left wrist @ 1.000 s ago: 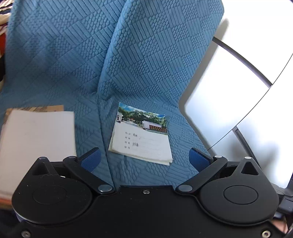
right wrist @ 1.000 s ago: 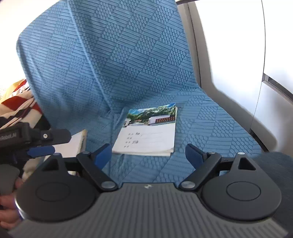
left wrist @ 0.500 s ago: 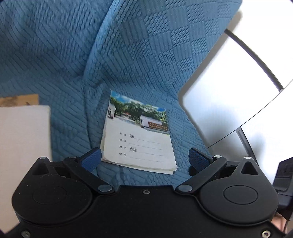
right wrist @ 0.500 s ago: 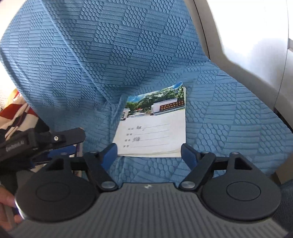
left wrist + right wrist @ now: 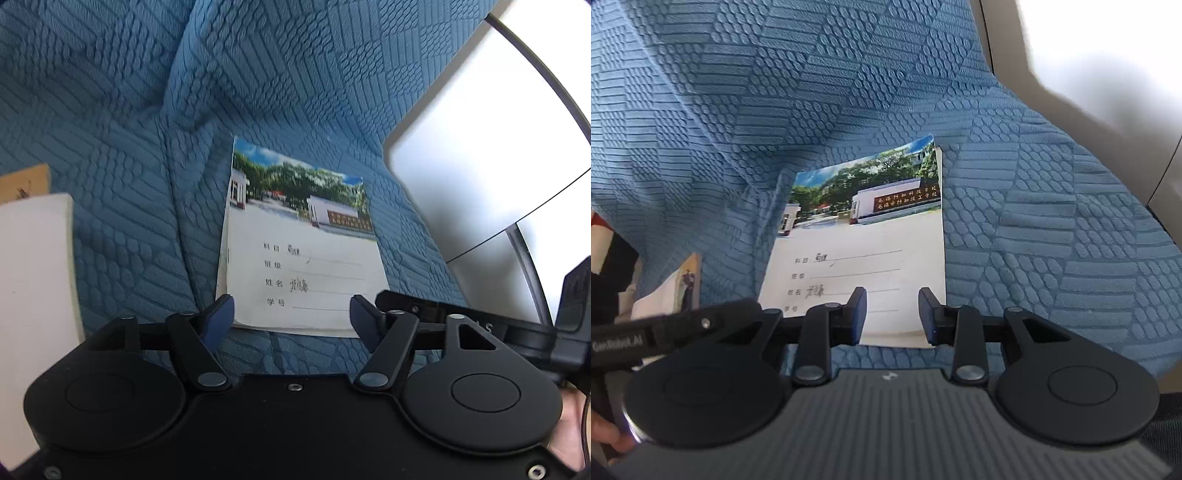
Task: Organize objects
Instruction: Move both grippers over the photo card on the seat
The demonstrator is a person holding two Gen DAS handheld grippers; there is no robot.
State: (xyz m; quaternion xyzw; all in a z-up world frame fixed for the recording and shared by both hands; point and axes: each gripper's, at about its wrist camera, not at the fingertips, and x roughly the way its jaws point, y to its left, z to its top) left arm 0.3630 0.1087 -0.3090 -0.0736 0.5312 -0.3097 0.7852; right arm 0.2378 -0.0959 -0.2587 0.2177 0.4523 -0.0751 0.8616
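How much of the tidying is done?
Nothing looks put away yet. The notebook lies flat on the blue sofa cover, with both the left gripper and right gripper open near its edge. Left: grabbing it and sorting the other books.

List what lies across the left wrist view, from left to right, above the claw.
White book → blue cover → notebook → white panel.
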